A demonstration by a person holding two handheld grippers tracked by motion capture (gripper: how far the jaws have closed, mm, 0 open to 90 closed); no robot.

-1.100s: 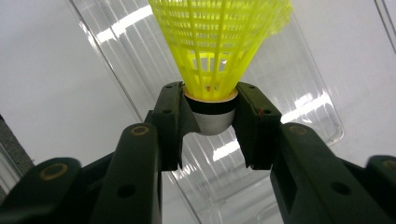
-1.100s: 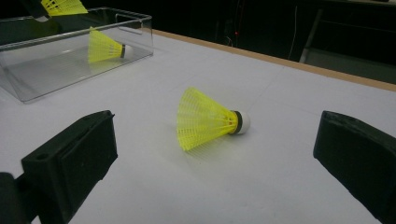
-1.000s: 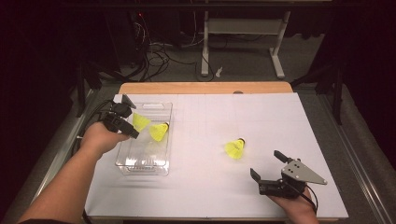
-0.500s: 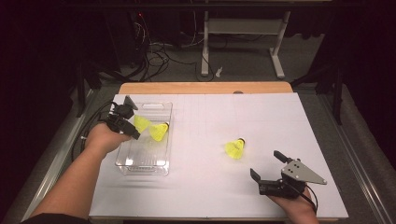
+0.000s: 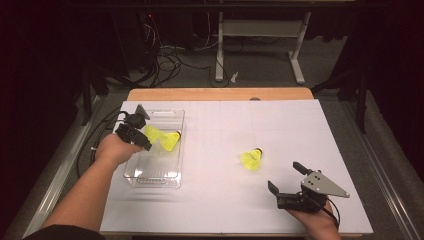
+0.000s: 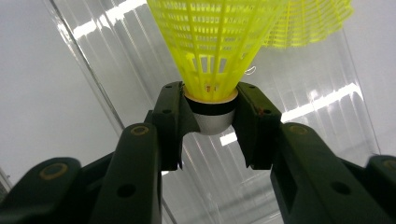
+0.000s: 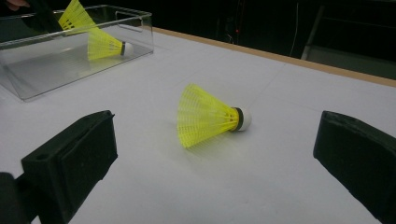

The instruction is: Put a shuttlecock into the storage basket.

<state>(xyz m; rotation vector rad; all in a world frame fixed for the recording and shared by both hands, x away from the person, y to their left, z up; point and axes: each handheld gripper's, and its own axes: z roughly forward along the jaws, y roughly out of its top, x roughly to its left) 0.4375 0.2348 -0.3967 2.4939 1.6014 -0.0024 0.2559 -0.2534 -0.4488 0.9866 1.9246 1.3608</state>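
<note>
White-topped desk (image 5: 300, 125) in a dark room: left tongs (image 6: 210, 114) pinch a yellow shuttlecock (image 6: 215, 42) by its cork over the clear bin (image 5: 172, 177), looks like right against another one inside, so letting go crooked might bounce it out, while right tongs (image 5: 284, 176) gape wide.

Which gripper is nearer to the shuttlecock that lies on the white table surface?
Right. The right gripper rests open just in front of the loose shuttlecock, apart from it. The left gripper is far off over the clear tray, clamped on another shuttlecock.
</note>
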